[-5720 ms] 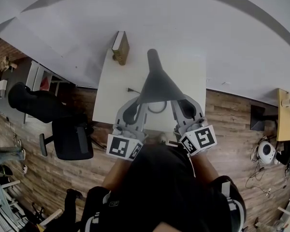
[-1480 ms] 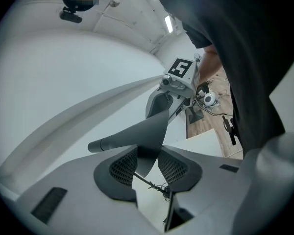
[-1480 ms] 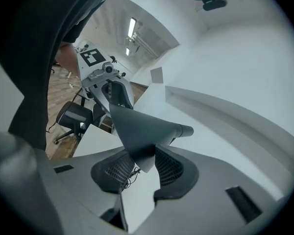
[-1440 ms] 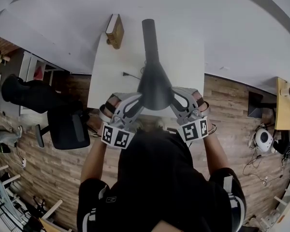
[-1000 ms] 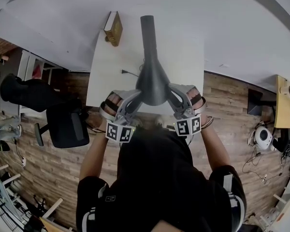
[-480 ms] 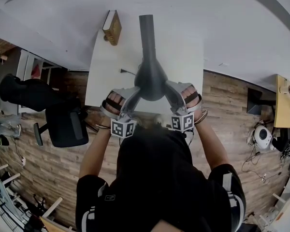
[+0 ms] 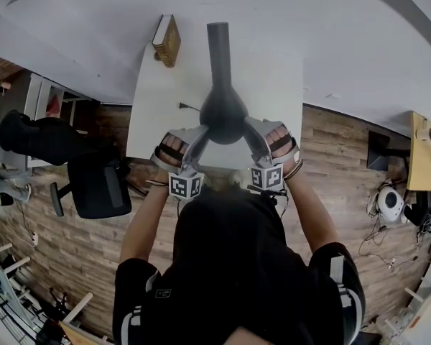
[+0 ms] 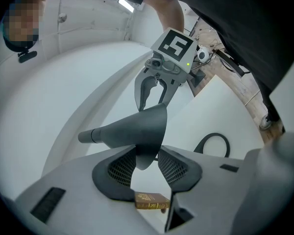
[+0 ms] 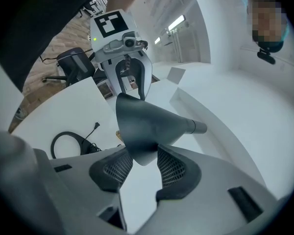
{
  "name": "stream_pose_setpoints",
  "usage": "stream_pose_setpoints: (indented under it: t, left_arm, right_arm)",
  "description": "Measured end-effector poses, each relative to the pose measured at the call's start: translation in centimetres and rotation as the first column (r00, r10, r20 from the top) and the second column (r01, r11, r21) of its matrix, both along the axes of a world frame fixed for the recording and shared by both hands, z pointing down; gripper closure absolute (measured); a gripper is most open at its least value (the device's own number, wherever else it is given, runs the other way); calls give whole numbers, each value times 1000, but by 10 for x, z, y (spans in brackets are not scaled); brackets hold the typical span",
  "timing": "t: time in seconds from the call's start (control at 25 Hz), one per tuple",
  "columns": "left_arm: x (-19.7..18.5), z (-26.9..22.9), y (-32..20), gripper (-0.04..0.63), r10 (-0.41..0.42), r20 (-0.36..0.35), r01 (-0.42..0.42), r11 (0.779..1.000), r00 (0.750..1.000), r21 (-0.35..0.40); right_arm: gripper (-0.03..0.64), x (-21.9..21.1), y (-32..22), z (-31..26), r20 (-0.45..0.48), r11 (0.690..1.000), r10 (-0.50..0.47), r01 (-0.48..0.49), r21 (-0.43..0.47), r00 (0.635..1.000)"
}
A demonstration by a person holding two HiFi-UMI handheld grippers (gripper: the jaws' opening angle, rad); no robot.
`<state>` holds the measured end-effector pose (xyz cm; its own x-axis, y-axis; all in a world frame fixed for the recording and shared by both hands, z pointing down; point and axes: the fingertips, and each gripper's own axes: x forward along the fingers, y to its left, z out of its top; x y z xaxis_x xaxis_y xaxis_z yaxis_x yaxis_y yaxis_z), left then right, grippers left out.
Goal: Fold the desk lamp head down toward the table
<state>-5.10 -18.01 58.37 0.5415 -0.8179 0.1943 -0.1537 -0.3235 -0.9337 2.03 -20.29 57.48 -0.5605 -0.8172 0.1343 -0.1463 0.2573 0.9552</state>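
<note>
Between the meshed pads of the left tool (image 8: 147, 155) sits the lower lip of the dark grey cone-shaped lamp head (image 8: 137, 129), pinched at a middling opening. The right tool (image 9: 143, 160) faces it from the opposite side of the same rim. Its jaws have just been opening, so the lip lies between its pads but looks loosely flanked rather than pressed. That imbalance is the main hazard, as I judge it. With only one firm grip, the weight and any spring in the joint fall to the left tool. The lamp head could then twist about its dark tubular neck (image 7: 218, 49) or creep back upward. The lip is thin, smooth and tapered, so a pad that pushes at a slant could slide off the edge altogether. Below both tools lies the white table (image 7: 165, 106), with a black coiled cable (image 8: 211, 134) just beneath the right tool's side. If the lamp head drops freely it may land on that coil or knock the table. A small brown book (image 7: 170, 40) rests well beyond the tools, out of harm's way. The lamp's base is hidden, so I cannot tell how steady it is, and a sideways shove might shift it.
</note>
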Motion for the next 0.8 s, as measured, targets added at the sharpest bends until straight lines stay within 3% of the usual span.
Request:
stream_pose_setpoints:
  t: [0.36,0.8]
  left_arm:
    - [-1,14,-14,454,-47,31,46,998,998,34]
    - [-4,23,-23,454,-101,31,98,992,994,78]
  right_arm:
    - [449,0,-14,13,-30,997,33,-31,69,999]
    - [443,-2,-21,20,-34,995,51,-48,90,998]
